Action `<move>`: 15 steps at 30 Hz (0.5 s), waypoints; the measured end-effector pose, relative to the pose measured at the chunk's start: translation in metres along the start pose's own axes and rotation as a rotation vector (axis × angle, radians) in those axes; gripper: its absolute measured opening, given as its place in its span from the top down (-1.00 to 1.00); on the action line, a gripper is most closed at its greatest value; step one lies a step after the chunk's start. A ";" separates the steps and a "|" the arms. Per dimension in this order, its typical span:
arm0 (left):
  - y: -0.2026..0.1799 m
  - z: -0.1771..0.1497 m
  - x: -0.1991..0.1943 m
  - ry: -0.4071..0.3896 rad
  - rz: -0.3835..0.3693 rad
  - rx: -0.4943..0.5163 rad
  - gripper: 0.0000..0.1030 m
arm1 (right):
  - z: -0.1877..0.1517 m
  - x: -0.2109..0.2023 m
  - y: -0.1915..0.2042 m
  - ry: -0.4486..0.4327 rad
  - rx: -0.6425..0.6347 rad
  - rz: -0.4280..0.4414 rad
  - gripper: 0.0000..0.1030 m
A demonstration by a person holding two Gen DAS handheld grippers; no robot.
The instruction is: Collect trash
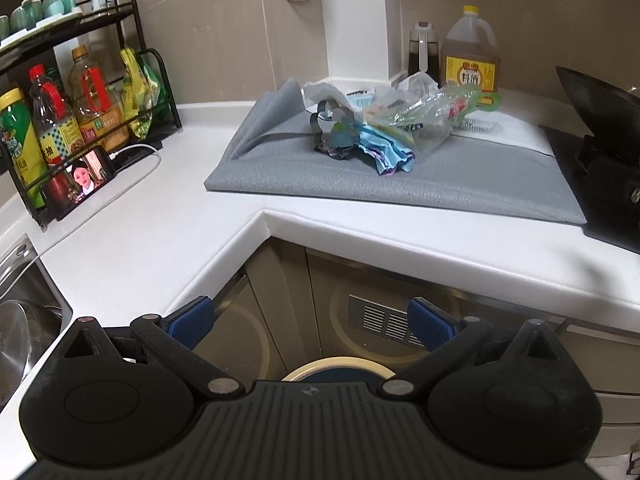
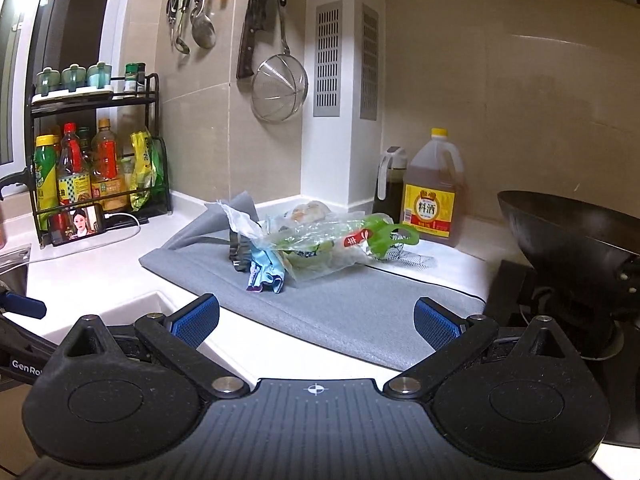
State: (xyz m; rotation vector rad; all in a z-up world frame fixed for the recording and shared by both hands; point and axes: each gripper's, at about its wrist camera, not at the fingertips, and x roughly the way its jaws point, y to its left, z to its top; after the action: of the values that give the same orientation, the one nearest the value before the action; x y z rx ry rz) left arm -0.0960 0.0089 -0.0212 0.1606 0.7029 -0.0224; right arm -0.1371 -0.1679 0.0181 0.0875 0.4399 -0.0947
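Note:
A heap of trash lies on a grey mat (image 1: 420,176) on the white counter: a clear plastic bag with green print (image 1: 424,118), a crumpled blue wrapper (image 1: 386,152), a dark foil wrapper (image 1: 334,130) and white paper (image 1: 324,92). The same heap shows in the right wrist view: the clear bag (image 2: 324,248), the blue wrapper (image 2: 266,274). My left gripper (image 1: 312,320) is open and empty, held off the counter's front corner above the cabinets. My right gripper (image 2: 316,318) is open and empty, just in front of the mat (image 2: 360,308), short of the heap.
A rack of bottles (image 1: 80,108) and a phone (image 1: 80,182) playing video stand at the left. A cooking-wine jug (image 2: 434,196) and a dark bottle (image 2: 390,184) stand behind the heap. A black wok (image 2: 572,232) sits at the right. A sink (image 1: 24,312) is at far left. A round bin rim (image 1: 340,368) shows below.

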 end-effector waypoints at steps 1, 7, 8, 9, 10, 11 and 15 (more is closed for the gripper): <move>0.001 0.000 0.000 0.001 0.000 0.002 -0.99 | 0.003 -0.001 -0.001 -0.004 -0.004 -0.001 -1.00; 0.003 0.000 -0.006 -0.017 0.009 0.002 -0.99 | 0.046 -0.049 -0.020 -0.162 -0.173 -0.064 -1.00; 0.003 0.000 -0.007 -0.018 0.008 0.000 -0.99 | 0.054 -0.060 -0.024 -0.188 -0.215 -0.081 -1.00; 0.003 -0.001 -0.008 -0.018 0.008 -0.001 -0.99 | 0.060 -0.070 -0.027 -0.212 -0.255 -0.104 -1.00; 0.003 -0.001 -0.009 -0.018 0.008 0.000 -0.99 | 0.065 -0.080 -0.031 -0.234 -0.290 -0.128 -1.00; 0.002 -0.002 -0.010 -0.018 0.010 0.001 -0.99 | 0.069 -0.088 -0.033 -0.256 -0.312 -0.148 -1.00; -0.003 -0.004 -0.015 -0.023 0.012 0.011 -0.99 | 0.071 -0.107 -0.038 -0.310 -0.307 -0.143 -1.00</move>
State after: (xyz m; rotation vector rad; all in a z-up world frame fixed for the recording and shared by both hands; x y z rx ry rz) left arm -0.1103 0.0057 -0.0154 0.1752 0.6789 -0.0172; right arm -0.2075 -0.2053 0.1251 -0.2585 0.1469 -0.1770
